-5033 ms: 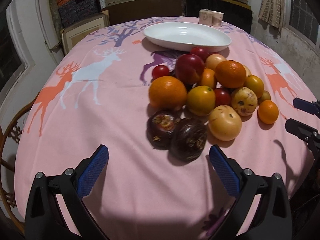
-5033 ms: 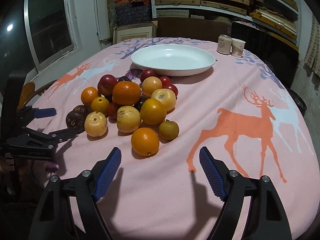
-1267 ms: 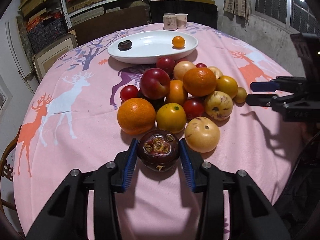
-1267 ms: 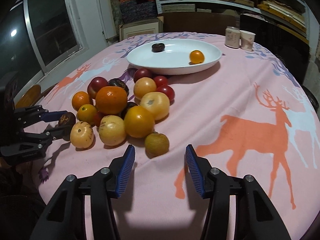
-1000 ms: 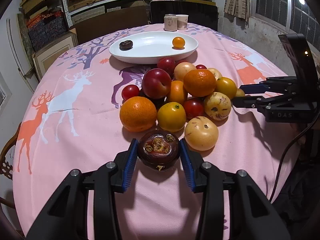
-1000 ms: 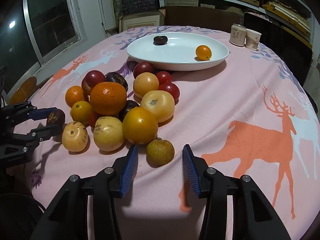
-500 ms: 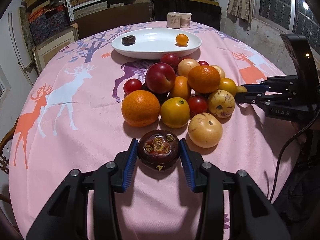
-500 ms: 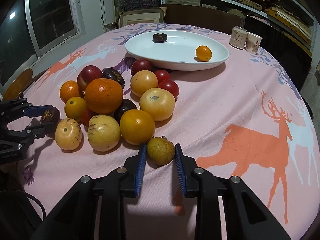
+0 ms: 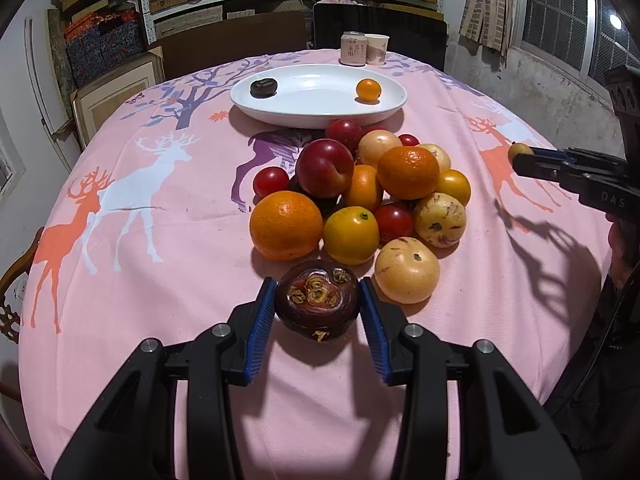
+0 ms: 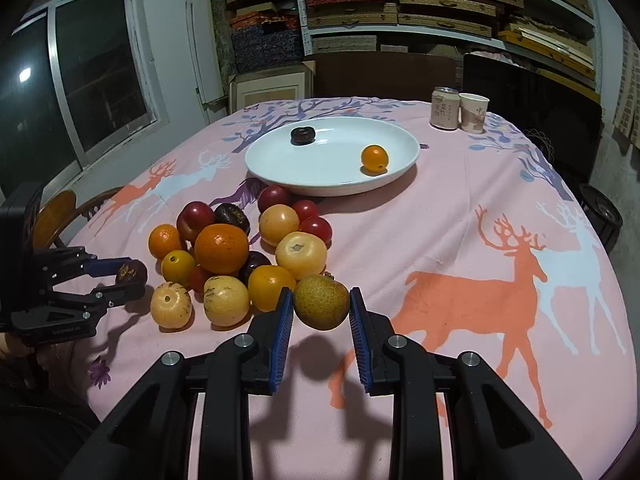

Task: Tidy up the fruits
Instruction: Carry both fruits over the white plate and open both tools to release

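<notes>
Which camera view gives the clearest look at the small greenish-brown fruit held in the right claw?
The right wrist view: the greenish-brown fruit fills the foreground, pinched between the right claw's blue pads above the tablecloth. The left wrist view shows only a tiny sliver of it at the tip of the distant claw.

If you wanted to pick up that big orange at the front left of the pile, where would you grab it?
Across the widest part of the orange, coming down from above and the open left side. It is round, so only its middle gives the jaws flat contact. Its right presses against a yellow fruit; its left faces bare cloth.
</notes>
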{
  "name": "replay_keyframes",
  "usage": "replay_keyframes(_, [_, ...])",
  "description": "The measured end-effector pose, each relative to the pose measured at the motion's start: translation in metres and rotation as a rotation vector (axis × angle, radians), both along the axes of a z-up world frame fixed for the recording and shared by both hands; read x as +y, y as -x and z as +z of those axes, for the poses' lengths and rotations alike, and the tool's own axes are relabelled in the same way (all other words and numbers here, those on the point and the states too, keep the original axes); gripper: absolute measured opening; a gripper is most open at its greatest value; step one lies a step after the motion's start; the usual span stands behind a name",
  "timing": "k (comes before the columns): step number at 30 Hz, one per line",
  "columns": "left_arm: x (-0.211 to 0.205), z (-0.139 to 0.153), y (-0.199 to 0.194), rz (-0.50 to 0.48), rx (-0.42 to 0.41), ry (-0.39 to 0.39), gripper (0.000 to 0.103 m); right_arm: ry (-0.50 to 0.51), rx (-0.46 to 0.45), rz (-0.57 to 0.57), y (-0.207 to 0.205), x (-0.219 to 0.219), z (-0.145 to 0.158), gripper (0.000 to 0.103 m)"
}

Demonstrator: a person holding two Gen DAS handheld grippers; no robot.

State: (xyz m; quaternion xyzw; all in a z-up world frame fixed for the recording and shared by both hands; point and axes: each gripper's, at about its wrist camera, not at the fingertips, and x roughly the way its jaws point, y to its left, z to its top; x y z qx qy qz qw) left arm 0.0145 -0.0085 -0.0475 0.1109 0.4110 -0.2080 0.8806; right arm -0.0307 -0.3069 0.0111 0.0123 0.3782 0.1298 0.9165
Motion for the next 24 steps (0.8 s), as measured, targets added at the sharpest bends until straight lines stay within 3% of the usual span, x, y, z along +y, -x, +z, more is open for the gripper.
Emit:
replay_keyframes(13, [-0.004, 0.015, -0.008, 0.028, -0.026, 0.017, 0.041, -0.074, -0.052, -0.055, -0.006, -0.025, 0.015, 0.028])
replay_keyframes(24, [-0.026, 0.078, -0.064, 0.015, -0.136, 0.061, 0.041, -0.088, -0.146, -0.069, -0.044, -0.037, 0.061, 0.028])
